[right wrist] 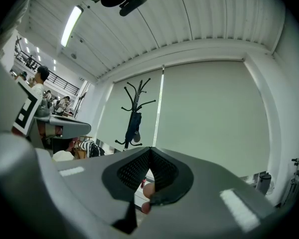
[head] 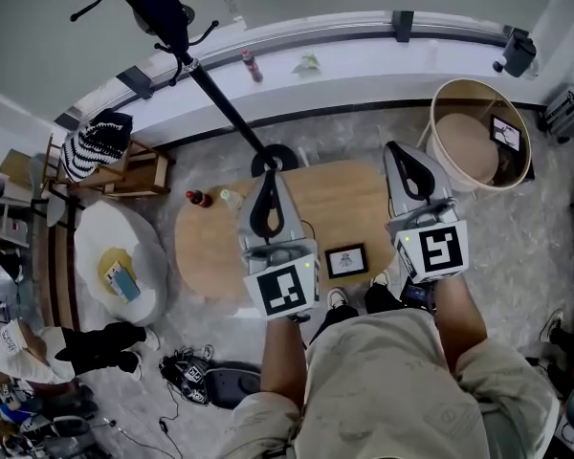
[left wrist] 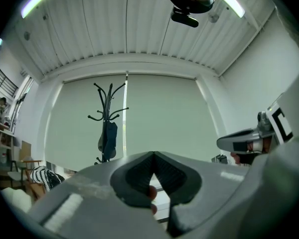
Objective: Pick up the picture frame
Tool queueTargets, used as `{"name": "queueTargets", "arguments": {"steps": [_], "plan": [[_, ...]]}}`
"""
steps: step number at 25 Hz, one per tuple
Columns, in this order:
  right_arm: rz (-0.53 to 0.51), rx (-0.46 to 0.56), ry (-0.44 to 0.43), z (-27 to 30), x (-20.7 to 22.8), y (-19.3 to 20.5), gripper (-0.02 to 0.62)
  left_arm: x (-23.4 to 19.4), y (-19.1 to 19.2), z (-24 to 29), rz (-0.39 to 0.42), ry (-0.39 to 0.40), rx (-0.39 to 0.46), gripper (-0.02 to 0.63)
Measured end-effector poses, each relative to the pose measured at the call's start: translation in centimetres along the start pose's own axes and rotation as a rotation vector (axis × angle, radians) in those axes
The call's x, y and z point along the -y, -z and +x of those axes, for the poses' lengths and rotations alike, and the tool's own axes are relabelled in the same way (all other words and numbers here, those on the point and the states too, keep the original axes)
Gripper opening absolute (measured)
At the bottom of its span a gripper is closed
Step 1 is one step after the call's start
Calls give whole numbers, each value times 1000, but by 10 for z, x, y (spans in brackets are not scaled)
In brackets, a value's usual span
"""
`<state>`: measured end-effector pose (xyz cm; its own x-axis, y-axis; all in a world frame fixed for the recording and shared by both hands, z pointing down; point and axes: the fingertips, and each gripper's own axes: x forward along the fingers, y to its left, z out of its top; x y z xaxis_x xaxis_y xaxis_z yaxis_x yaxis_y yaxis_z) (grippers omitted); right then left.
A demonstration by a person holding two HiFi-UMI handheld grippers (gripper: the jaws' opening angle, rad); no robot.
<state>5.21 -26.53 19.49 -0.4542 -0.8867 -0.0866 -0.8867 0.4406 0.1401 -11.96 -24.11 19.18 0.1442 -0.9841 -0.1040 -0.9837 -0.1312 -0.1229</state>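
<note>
The picture frame lies flat on the round wooden surface, near its right edge and close to the person's shoes, and neither gripper touches it. The left gripper is held out roughly level over the middle of the surface. In the left gripper view its jaws press together tip to tip with nothing between them, and beyond them show only a pale blind and a black coat stand. The right gripper is also held level, beside the left one but apart from it, its front reaching past the far right edge of the surface toward a round tub on the floor. Its jaws likewise meet with nothing held. A small dark bottle stands at the far left part of the surface, with a clear thing just beside it. To the left of the surface sits a white seat with a yellow item on it – and beyond that a striped cloth lies on a wooden chair
</note>
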Motion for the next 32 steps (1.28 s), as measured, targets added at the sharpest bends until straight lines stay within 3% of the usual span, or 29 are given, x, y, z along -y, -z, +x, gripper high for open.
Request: {"name": "queueTargets", "arguments": {"steps": [10, 16, 25, 32], "plan": [[26, -17, -12, 6, 6, 18, 2, 8, 16, 6, 5, -7, -27, 3], [44, -81, -13, 6, 4, 46, 2, 11, 40, 7, -24, 1, -80, 3], [77, -214, -33, 8, 1, 105, 2, 22, 104, 10, -50, 20, -223, 3], [169, -329, -74, 4, -12, 169, 2, 31, 165, 3, -83, 36, -336, 3]]}}
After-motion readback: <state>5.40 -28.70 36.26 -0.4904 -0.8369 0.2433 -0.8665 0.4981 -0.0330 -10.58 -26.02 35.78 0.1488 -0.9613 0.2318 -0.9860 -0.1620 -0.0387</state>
